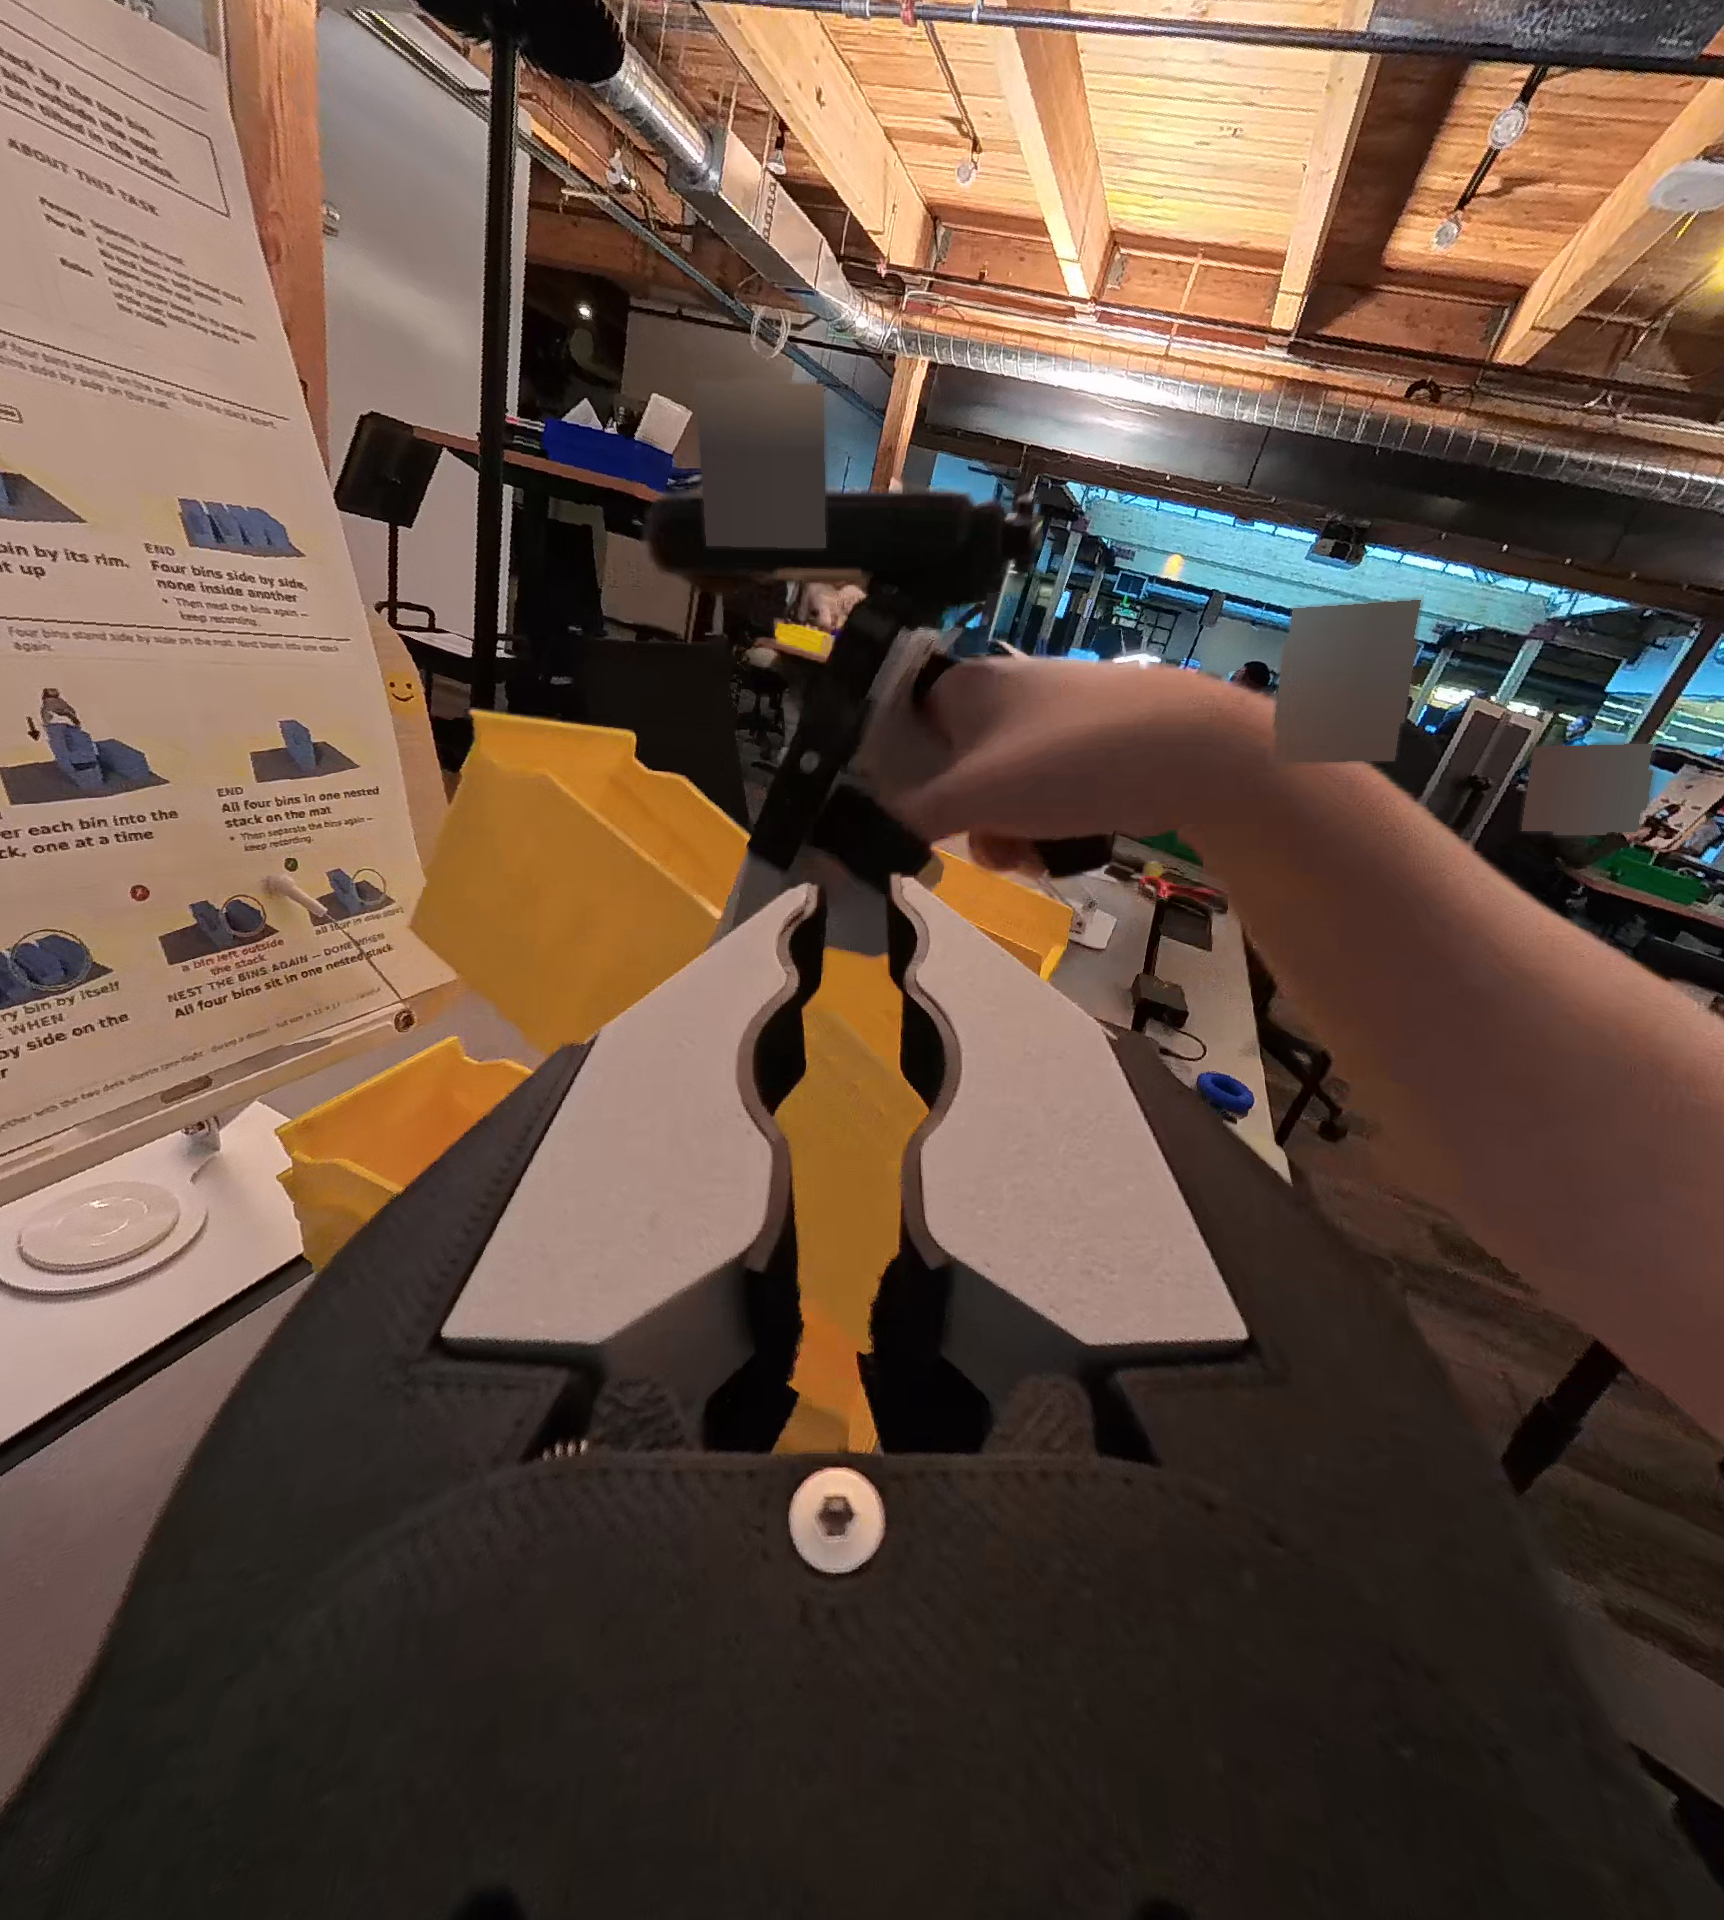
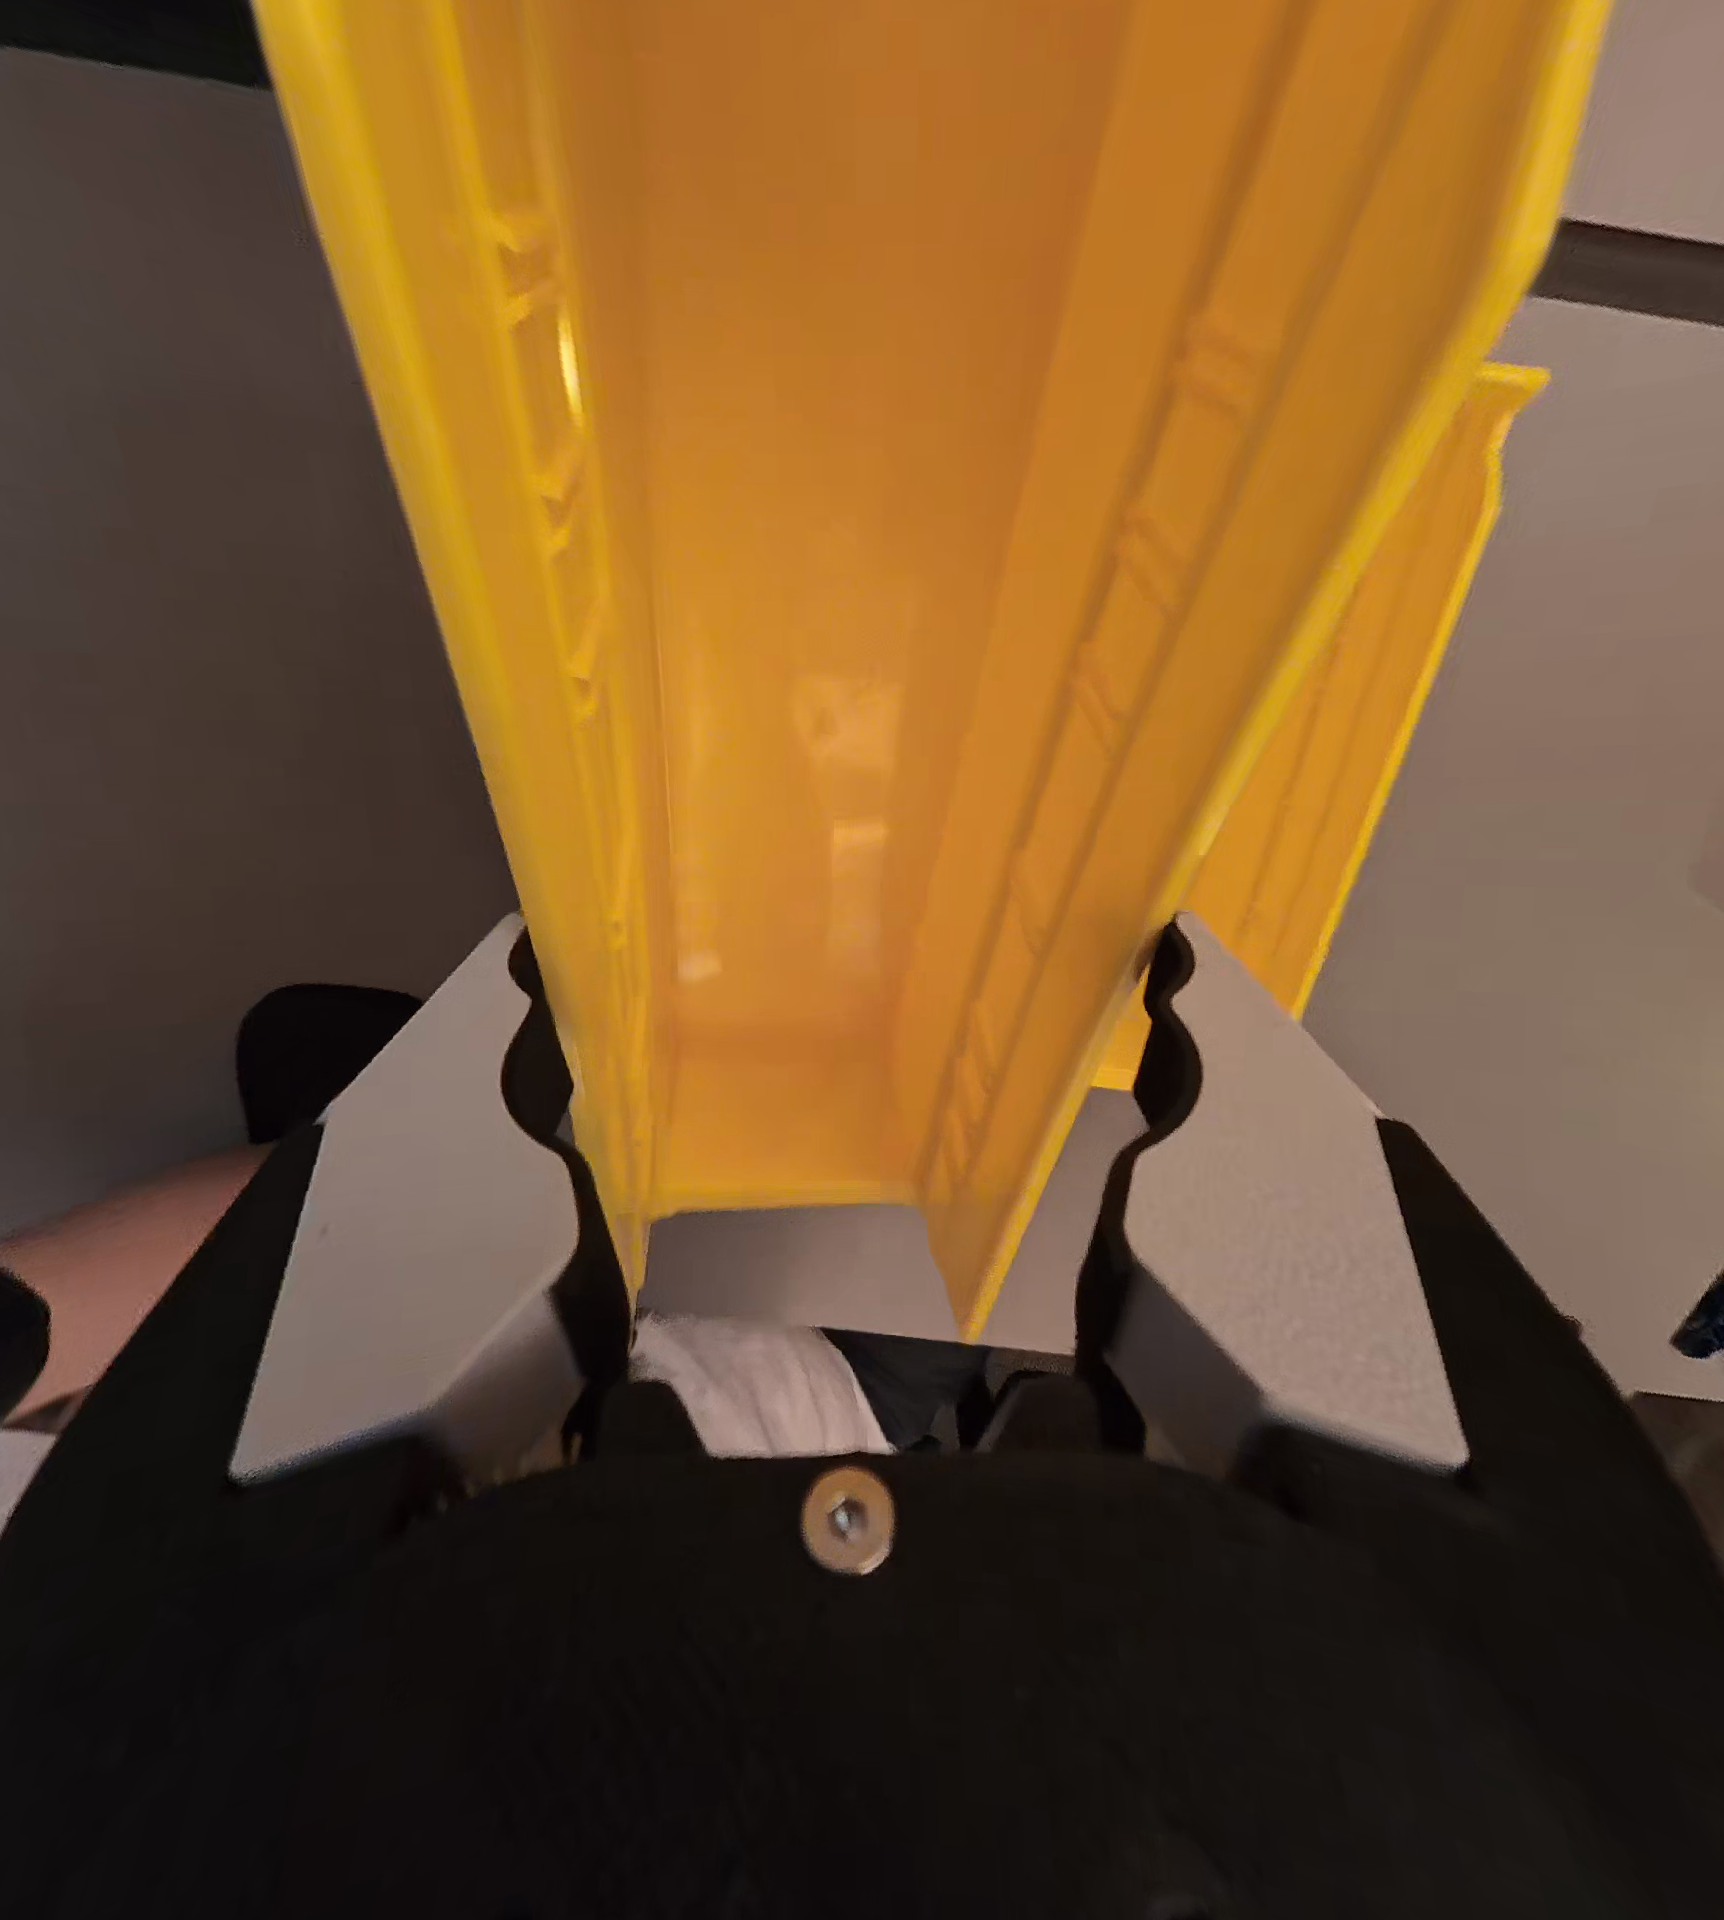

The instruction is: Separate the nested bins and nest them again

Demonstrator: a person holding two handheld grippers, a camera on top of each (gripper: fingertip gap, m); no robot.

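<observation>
Above the table's edge, the right gripper (image 2: 853,1023) clamps a yellow bin (image 2: 868,520) widthwise, jaws spread wide, lifted and tilted. The left gripper (image 1: 853,935), nearly closed, pinches another bin's wall (image 1: 842,1174). Likely mid-separation; next, set the lifted bin down alone.

The bench (image 1: 1190,997) has a pale grey top. On its left side stands a white base plate (image 1: 58,1340) that carries an instruction board (image 1: 110,623). Just beside the plate a yellow bin (image 1: 390,1132) rests on the bench. Farther right lie a small black box (image 1: 1159,1000) with a cable and a blue ring (image 1: 1225,1091).
</observation>
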